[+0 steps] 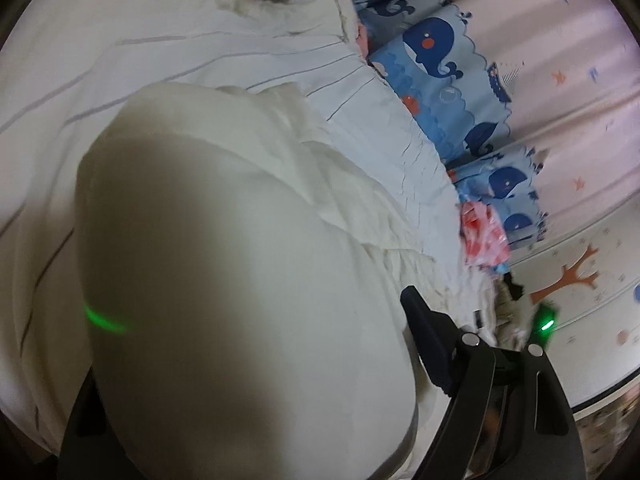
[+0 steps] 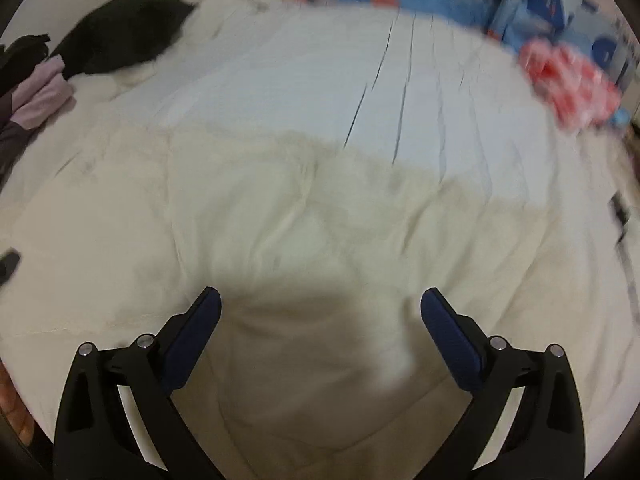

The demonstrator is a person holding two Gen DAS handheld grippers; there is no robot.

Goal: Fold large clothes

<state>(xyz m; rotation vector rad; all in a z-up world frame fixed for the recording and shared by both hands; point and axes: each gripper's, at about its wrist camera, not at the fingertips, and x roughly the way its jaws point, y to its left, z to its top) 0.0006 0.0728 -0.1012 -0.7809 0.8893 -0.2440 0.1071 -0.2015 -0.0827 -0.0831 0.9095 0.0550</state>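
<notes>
A white striped bedsheet fills the upper half of the right wrist view. A cream garment lies spread across the middle and bottom. A black garment sits at upper left. The right gripper stands released, holding nothing. The left gripper is draped by cream cloth; its grasp cannot be told.

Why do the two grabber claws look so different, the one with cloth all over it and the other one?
The left gripper has cream cloth bulging over it, hiding one finger; the right gripper shows both fingers. The left one seems to hold a bunch of cloth; the right one hangs open and empty above the flat cloth. Both stand wide and point down at the bed.
</notes>
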